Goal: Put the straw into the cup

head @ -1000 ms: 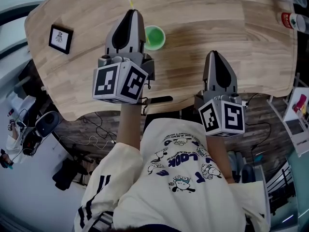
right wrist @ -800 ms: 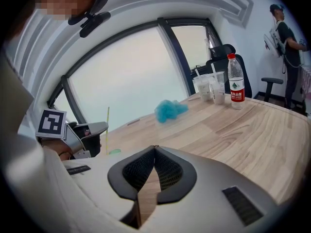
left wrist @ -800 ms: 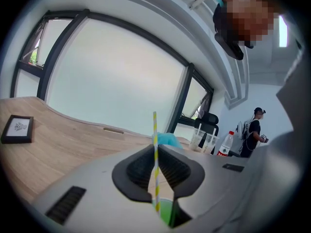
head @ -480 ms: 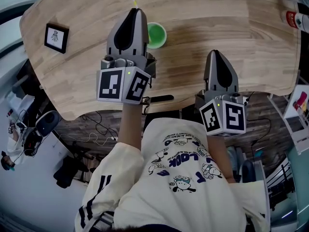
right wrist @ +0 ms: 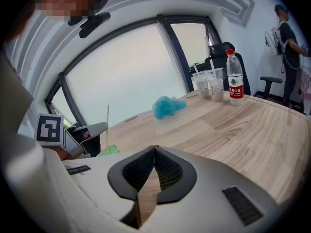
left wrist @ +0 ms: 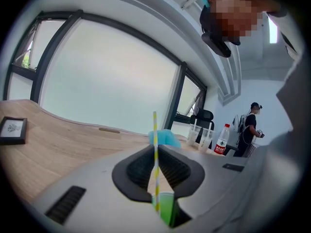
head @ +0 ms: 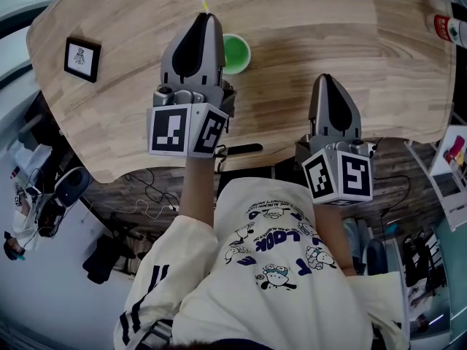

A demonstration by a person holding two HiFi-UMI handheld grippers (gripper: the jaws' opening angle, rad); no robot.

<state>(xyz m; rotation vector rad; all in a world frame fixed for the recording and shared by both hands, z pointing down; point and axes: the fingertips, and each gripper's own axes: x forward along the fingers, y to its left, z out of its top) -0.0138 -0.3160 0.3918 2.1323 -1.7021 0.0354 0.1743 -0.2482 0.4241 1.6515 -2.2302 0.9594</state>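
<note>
Two hand-held grippers are hovering over the tabletop (head: 365, 35) in the head view. The left hand-held gripper (head: 206, 19), at upper centre of that frame, is clenching the straw (left wrist: 155, 130). In its own view the yellow-and-white stripes are running straight up through the spot where the jaws are meeting, and the straw's lower end is showing against the green cup (left wrist: 166, 208) at the bottom of the frame. The cup is sitting just right of this gripper's nose in the head view.

The grip seems to be taken partway up the straw and the straw is being held near upright, probably so the free lower end can be steered down into the cup's mouth. Whether that end is already inside the rim or only above it, I cannot tell.

The right hand-held gripper (head: 325, 80) is waiting at centre right, well apart from the cup, with its jaws pressed together on nothing — only bare wood is showing through the slit. It is likely being parked there to stay clear. Nothing is steadying the cup, so a sideways nudge could tip it.
</note>
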